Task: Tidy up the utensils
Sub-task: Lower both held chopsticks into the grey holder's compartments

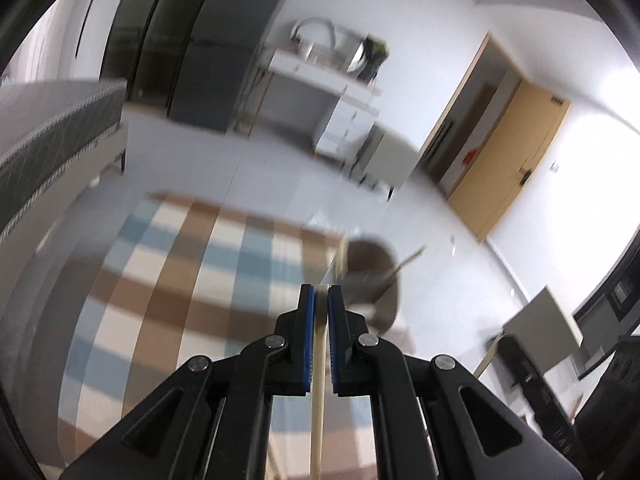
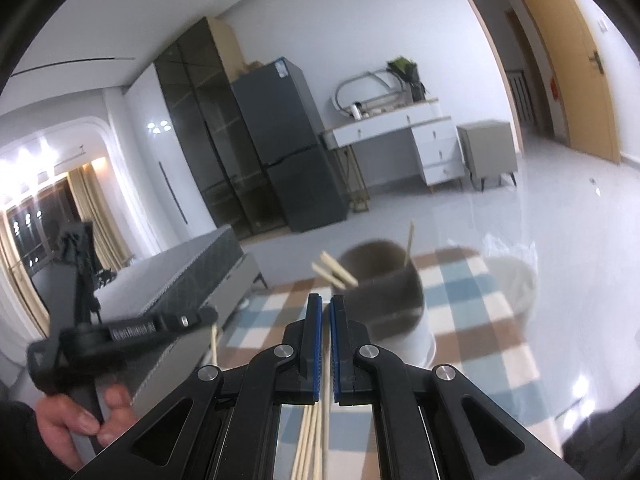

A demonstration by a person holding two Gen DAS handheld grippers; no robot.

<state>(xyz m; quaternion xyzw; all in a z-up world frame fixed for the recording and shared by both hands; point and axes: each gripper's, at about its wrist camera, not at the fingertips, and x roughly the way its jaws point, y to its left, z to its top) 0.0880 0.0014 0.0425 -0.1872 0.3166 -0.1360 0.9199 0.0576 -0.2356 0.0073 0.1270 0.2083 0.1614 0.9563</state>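
Left gripper (image 1: 319,294) pinches one chopstick (image 1: 318,396) between its pads, stick running down out of frame; right gripper (image 2: 325,304) nearly pressed together, cannot tell whether it grips the loose chopsticks (image 2: 310,440) below it; further on, brown holder cup (image 2: 386,292) on the checkered cloth (image 2: 472,344), near its far edge, already holding sticks; risk: blurred, tilted approach could miss the rim or tip the cup.
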